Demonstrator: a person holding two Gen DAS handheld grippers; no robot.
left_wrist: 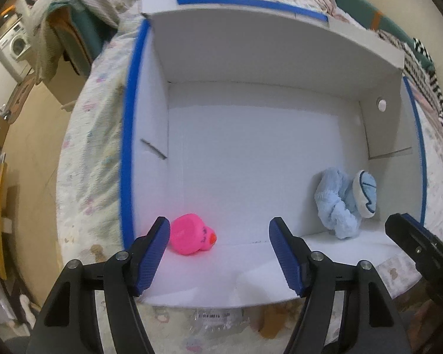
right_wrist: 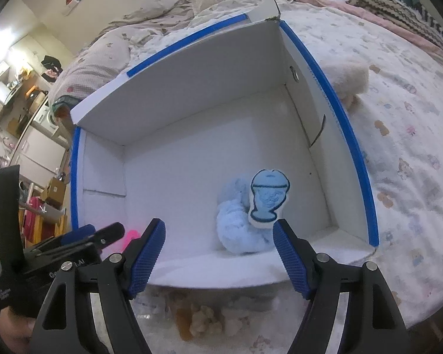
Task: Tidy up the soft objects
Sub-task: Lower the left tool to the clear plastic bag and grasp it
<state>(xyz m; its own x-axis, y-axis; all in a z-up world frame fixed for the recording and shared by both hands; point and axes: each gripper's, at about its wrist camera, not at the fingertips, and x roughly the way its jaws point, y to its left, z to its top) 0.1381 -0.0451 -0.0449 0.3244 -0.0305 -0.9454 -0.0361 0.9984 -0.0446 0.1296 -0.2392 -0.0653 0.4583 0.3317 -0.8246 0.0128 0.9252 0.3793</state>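
box: white cardboard box with blue-taped rim (left_wrist: 130, 124), on the bed
done: pink round squishy toy (left_wrist: 192, 234) in its near-left corner; fluffy light-blue scrunchie with patch (right_wrist: 245, 221) near-right
left gripper (left_wrist: 220, 253): jaws apart, empty
right gripper (right_wrist: 218, 255): same
left: cream plush (right_wrist: 351, 79) outside box, probably next

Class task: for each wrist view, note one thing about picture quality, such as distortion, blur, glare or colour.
Left wrist view: fisheye bends the white box walls and blue tape into curves; the pink toy looks oversaturated, its detail washed out. Right wrist view: same curved edges, dark vignette in the corners, bright glare at upper left; the blue plush stays fairly sharp.
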